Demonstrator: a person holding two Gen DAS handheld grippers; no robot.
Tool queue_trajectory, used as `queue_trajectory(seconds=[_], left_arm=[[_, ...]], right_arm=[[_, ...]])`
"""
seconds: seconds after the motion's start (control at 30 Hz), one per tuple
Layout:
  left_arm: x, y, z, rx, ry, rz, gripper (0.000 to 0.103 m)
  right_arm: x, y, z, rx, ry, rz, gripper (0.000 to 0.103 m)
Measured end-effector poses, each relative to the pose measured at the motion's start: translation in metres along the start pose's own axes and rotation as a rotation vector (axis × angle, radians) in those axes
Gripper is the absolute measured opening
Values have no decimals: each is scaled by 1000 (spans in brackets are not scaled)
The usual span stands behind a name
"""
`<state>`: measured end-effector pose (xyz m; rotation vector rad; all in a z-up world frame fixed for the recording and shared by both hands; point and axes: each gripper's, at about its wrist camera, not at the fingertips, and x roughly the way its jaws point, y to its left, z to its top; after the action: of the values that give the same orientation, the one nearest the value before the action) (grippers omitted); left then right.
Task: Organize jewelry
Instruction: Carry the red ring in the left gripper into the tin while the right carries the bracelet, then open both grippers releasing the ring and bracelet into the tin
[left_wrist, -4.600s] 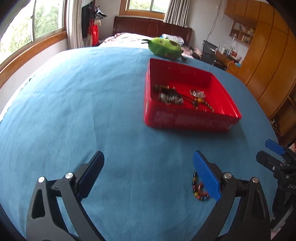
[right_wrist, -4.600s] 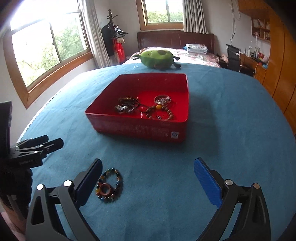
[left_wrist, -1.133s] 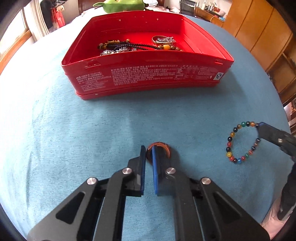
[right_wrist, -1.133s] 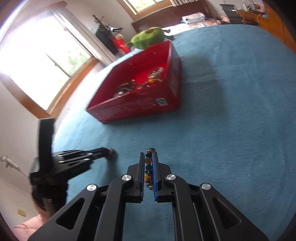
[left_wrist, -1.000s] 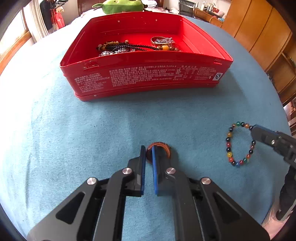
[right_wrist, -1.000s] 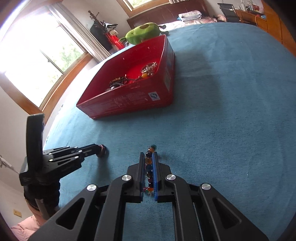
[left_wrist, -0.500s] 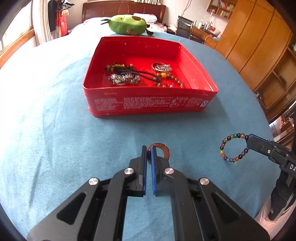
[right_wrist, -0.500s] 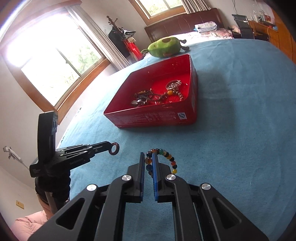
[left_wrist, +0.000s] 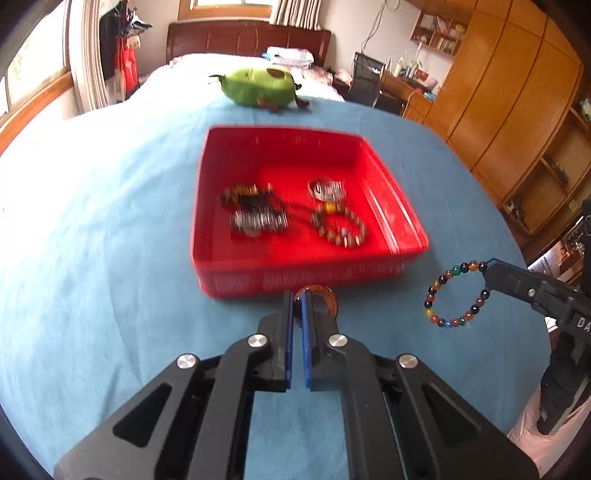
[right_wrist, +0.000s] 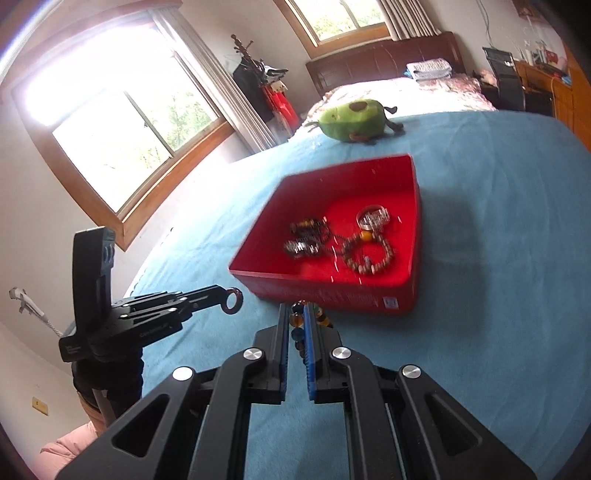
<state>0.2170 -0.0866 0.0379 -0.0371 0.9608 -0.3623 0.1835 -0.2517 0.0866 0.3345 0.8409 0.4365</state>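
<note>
My left gripper (left_wrist: 296, 295) is shut on a brown ring (left_wrist: 325, 293) and holds it in the air just before the near wall of the red tray (left_wrist: 295, 277). My right gripper (right_wrist: 296, 308) is shut on a multicoloured bead bracelet (right_wrist: 296, 321), which also shows hanging from its tip in the left wrist view (left_wrist: 456, 293). The tray (right_wrist: 325, 291) holds several bracelets and a silver chain. The left gripper with the ring (right_wrist: 232, 301) appears at the left of the right wrist view.
A green avocado plush (left_wrist: 258, 86) lies beyond the tray on the blue cloth (left_wrist: 92, 221). A bed, windows at the left and wooden cabinets (left_wrist: 517, 110) at the right surround the table.
Both grippers have lifted off the cloth with their pieces and moved towards the tray. The ring and bracelet now hang in the air.
</note>
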Motion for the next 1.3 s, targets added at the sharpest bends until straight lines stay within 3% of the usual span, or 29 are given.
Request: queue_trajectory(seconds=[0.27,0.63,0.93,1.13,1.23,1.3], left_arm=[[14,13,47,-34,-39,20,2],[72,31,91,-69,-2,39,2],[127,40,113,-81,69,59,2],[144,45,115,-94,100,57,4],[146,50,115,-111,103,61,6],[145,50,114,-113,105,55,13]], right_arm=[[38,6,61,-18,-28,-25,7],[128,-25,98,12,39,-66,7],[184,-52,107,56,125,-103,7],[193,-60,106,67,142,-154,8],[190,-64,105,67,134,-188,18],[187,-66,106,69,123,-206,22]])
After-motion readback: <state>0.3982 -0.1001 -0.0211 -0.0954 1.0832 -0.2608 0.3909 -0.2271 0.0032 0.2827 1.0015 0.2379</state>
